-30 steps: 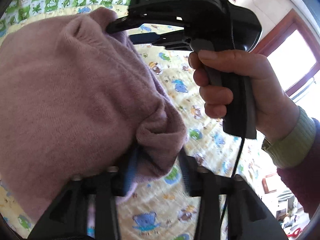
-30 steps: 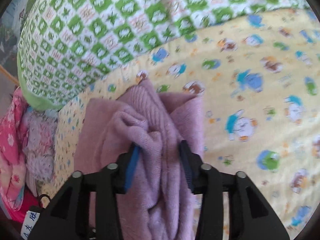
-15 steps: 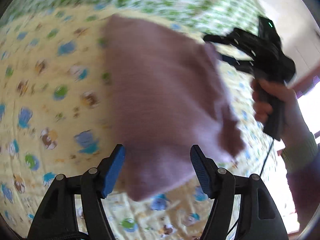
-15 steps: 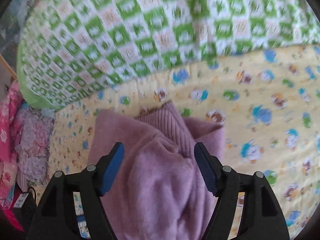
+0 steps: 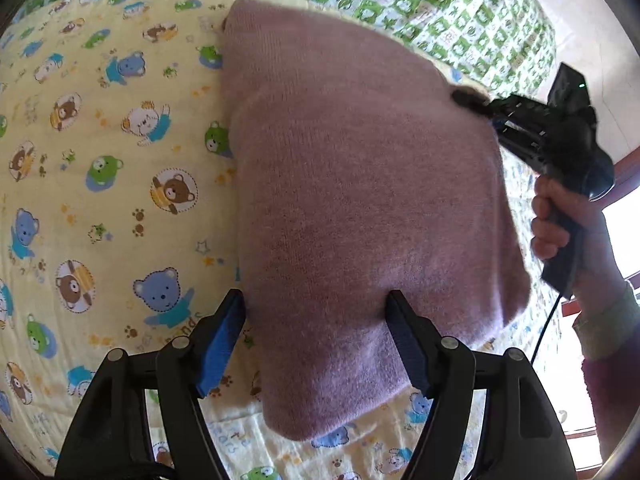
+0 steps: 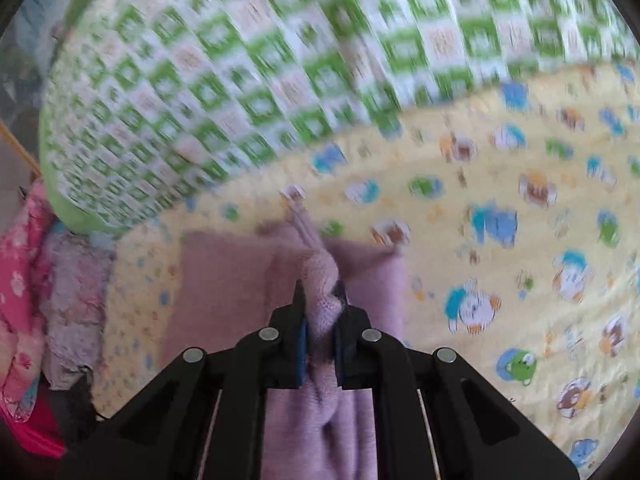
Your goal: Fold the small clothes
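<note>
A folded mauve knit sweater [image 5: 360, 200] lies on the yellow bear-print quilt [image 5: 100, 160]. My left gripper [image 5: 316, 312] is open, its blue-padded jaws apart over the sweater's near edge, holding nothing. My right gripper [image 6: 320, 300] is shut on a bunched fold of the sweater [image 6: 320, 280]. In the left wrist view the right gripper [image 5: 480, 104] pinches the sweater's far right corner, held by a hand [image 5: 560, 220].
A green-and-white checked blanket [image 6: 240, 60] lies rolled along the far side of the quilt; it also shows in the left wrist view [image 5: 440, 0]. Pink floral clothes [image 6: 24, 300] are piled at the left. A window [image 5: 624, 224] is at the right.
My left gripper has let go of the sweater and opened. My right gripper opened, then shut again on a fold of the sweater. The sweater now lies flatter on the quilt.
</note>
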Demonstrator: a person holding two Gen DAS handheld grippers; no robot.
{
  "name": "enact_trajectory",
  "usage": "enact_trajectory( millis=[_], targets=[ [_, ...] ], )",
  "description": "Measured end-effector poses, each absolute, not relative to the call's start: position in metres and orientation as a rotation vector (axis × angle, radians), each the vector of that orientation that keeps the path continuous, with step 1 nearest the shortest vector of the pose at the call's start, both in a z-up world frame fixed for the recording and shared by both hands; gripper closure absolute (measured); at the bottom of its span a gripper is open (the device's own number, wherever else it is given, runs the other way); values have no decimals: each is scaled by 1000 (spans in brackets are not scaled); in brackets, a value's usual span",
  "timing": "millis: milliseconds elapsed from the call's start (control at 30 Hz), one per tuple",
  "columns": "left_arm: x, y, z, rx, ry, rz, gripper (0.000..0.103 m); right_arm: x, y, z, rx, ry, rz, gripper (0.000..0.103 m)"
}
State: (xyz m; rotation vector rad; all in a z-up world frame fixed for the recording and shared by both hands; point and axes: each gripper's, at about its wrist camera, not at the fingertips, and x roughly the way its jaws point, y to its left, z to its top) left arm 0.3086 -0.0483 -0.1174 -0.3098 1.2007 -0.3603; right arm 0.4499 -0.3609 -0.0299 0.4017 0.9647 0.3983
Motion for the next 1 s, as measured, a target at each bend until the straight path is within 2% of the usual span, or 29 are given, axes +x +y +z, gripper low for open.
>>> enact_trajectory(
  millis=[200,233,267,333,367,433,500,700,733,767,800,967,1000],
  targets=[
    [314,-56,-119,-314,1210,-359,29,451,-359,-36,367,951,356,91],
    [314,-56,-119,-312,1211,-358,29,453,-356,-35,364,963,348,88],
    [316,-63,-115,-307,1212,-355,29,451,-358,-31,370,979,339,83],
    [317,-67,-113,-302,1214,-347,29,439,-364,-17,368,983,311,64],
    [318,-67,-113,-305,1213,-344,29,428,-365,-9,364,967,304,61],
    [317,-65,-113,-316,1212,-339,29,404,-368,2,380,932,317,46],
    [316,-62,-109,-323,1203,-340,29,370,-369,4,405,934,361,40],
    [314,-55,-97,-329,1179,-331,29,304,-356,-27,356,1058,407,42],
    [314,-56,-98,-323,1185,-328,29,298,-351,-36,314,1092,409,71],
    [315,-58,-100,-315,1193,-323,29,296,-351,-42,307,1110,409,92],
    [315,-58,-101,-312,1197,-324,29,294,-356,-45,325,1108,395,96],
    [314,-64,-96,-288,1190,-328,29,304,-378,-48,435,1113,383,94],
    [314,-63,-95,-286,1185,-325,29,305,-377,-46,433,1115,380,87]
  ],
)
